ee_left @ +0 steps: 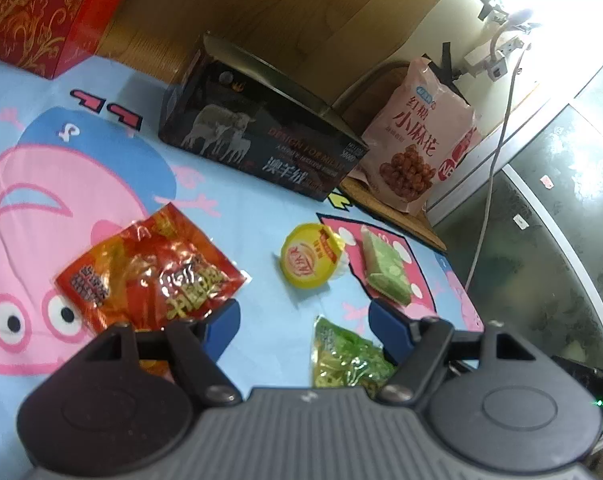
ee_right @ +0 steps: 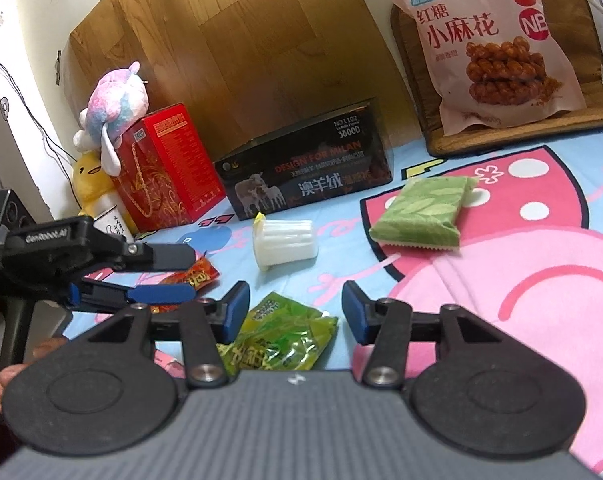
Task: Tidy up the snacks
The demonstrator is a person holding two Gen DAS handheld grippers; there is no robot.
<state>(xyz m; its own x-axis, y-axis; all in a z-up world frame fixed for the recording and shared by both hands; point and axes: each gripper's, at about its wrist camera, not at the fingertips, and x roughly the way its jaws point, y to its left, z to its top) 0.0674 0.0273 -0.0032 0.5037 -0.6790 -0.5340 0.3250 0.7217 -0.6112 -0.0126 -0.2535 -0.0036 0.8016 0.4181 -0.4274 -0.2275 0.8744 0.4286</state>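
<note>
I have both tools low over the cartoon-printed blue and pink bedsheet [ee_right: 501, 280], where the snacks lie scattered. My right tool [ee_right: 295, 308] has its blue pads parted to a middling gap, nothing pinched; the crinkly green foil snack packet [ee_right: 285, 336] lies between and just under them. My left tool [ee_left: 301, 320] is also moderately wide and empty, its left pad above the edge of the shiny red foil snack packet [ee_left: 149, 272].

Further out sit the small yellow-lidded plastic jelly cup [ee_left: 309, 256], tipped on its side, and the flat green leaf-printed wrapped cake [ee_right: 421, 212]. The large pink bag of twisted dough snacks [ee_right: 489, 40] leans on a brown cushion [ee_right: 501, 136] behind, near the black printed carton [ee_right: 309, 164].

My worries: the foil packets are slick and flat, so the pads may slide off or catch a fold of sheet instead. The two tools are close together, so they could knock one another if I move both inward. The jelly cup could roll if nudged.
</note>
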